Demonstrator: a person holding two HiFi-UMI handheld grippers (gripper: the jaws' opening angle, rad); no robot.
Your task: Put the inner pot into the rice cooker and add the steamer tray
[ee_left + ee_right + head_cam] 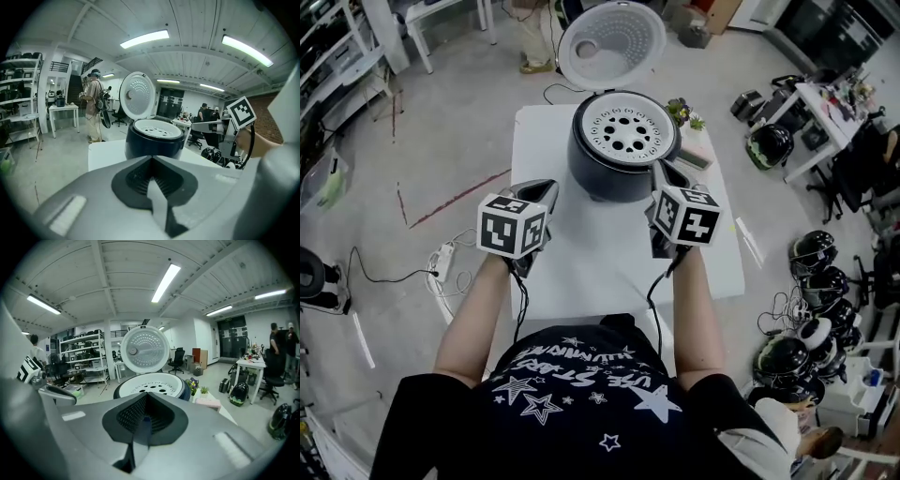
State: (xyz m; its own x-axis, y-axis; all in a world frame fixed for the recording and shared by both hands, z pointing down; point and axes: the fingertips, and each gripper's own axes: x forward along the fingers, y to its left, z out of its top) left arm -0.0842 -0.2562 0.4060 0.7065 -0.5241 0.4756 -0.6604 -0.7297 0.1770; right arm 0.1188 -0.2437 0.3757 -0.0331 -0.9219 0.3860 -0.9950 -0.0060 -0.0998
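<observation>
A dark rice cooker point(614, 169) stands at the far end of the white table point(581, 253), its round lid point(611, 42) swung up and open. A white perforated steamer tray point(626, 131) sits in its mouth and hides whatever is below it. My left gripper point(542, 192) is just left of the cooker's near side, and my right gripper point(664, 173) is close to its right side. Neither touches it. In the left gripper view the left gripper point(152, 161) is shut and empty, facing the cooker point(152, 145). In the right gripper view the right gripper point(146, 397) is shut and empty before the tray point(152, 385).
A small potted plant point(682, 112) and a pink box point(696, 150) sit on the table to the cooker's right. Several helmets point(811, 253) lie on the floor at the right, a power strip point(442, 258) at the left. A person point(93, 105) stands far behind.
</observation>
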